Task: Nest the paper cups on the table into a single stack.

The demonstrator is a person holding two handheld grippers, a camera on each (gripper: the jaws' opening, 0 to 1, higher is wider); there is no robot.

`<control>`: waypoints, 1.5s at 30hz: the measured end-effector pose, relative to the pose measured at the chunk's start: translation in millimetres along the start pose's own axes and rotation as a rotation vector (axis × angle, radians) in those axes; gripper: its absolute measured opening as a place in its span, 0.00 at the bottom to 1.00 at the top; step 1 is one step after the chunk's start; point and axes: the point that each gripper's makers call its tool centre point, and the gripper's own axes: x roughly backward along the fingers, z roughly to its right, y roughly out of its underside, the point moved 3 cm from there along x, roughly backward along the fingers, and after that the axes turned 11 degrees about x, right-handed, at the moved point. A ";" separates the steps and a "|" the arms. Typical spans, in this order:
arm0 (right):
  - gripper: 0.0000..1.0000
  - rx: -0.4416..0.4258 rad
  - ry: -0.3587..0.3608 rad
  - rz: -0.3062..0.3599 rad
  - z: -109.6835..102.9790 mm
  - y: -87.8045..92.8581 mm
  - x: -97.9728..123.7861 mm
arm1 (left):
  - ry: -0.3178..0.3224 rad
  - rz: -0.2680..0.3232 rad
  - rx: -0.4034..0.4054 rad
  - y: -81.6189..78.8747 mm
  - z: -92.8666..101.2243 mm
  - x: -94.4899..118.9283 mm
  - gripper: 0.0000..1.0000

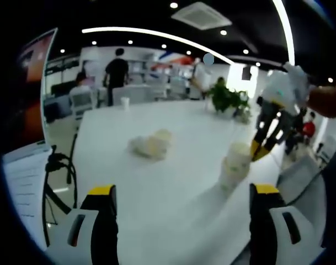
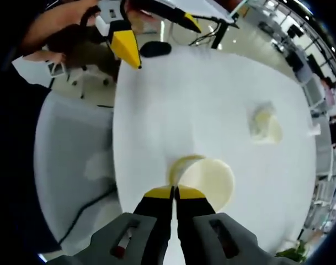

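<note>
white counter (image 1: 173,182) in an open office lit by ceiling strips; the nested cup stack (image 1: 235,165) stood near its edge, two loose cups (image 1: 151,146) lay mid-counter. left gripper (image 1: 181,193) fingers released; right gripper (image 2: 174,192) fingers clenched above the stack.

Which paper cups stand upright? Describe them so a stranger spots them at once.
Start at the large white table. Near its edge, beside the yellow-tipped right gripper, stands the pale paper cup stack. Unlike the pale tipped-over paper cups at mid-table, it is upright.
</note>
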 end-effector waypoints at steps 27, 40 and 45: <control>0.00 -0.028 -0.040 -0.005 -5.6 3.1 -25.6 | 0.008 -0.011 0.007 6.7 3.5 -3.2 0.98; 0.00 -0.018 -0.047 0.034 -6.2 3.8 -25.4 | 0.010 -0.012 0.004 6.6 5.5 -3.1 0.98; 0.07 -0.026 -0.048 0.055 -5.1 3.6 -22.6 | 0.010 -0.013 0.004 6.9 5.8 -3.3 0.98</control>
